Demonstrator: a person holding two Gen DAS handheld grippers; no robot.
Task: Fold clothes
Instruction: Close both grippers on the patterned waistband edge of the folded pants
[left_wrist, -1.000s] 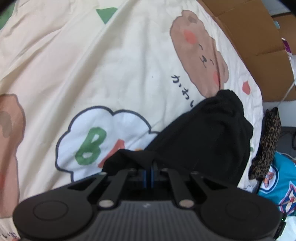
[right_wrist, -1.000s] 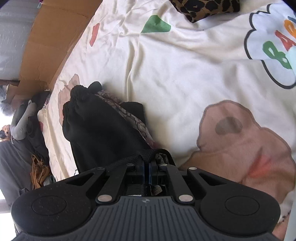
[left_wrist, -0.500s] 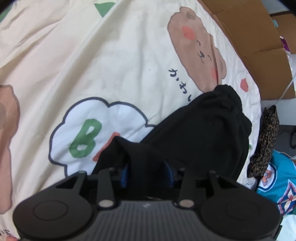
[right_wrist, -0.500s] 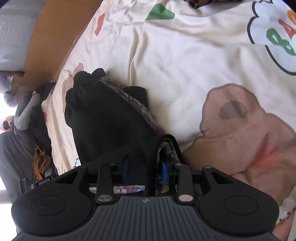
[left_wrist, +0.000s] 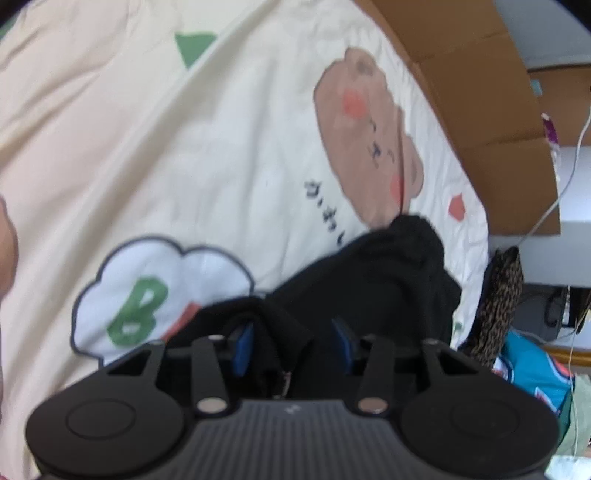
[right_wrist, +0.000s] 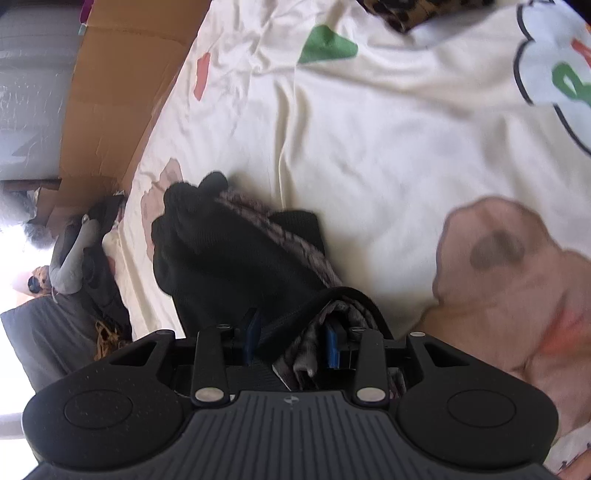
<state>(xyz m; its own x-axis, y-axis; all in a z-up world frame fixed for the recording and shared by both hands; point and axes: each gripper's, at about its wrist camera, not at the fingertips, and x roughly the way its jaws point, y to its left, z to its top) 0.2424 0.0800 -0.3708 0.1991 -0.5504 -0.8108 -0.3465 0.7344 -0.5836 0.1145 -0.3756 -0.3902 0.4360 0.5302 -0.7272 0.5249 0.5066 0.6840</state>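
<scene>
Left tool (left_wrist: 293, 341): blue pads are seen spread apart, with a fold of the black garment (left_wrist: 388, 280) lying loose between them, not pinched.
Right tool (right_wrist: 291, 341): blue pads are likewise held apart; a black hem and grey patterned lining (right_wrist: 314, 347) are bunched in the gap, ungripped.
Black garment (right_wrist: 229, 258): laid in a folded bundle on the bed sheet (right_wrist: 369, 147), its near edge reaching into both tools.
Bed sheet (left_wrist: 184, 147): cream, printed with brown bears, a cloud bearing a green letter B, and green and red shapes.
Cardboard (left_wrist: 480, 92): propped along the far edge of the bed.
Leopard-print cloth (left_wrist: 498, 302): hung beside the bed, apart from the garment.
</scene>
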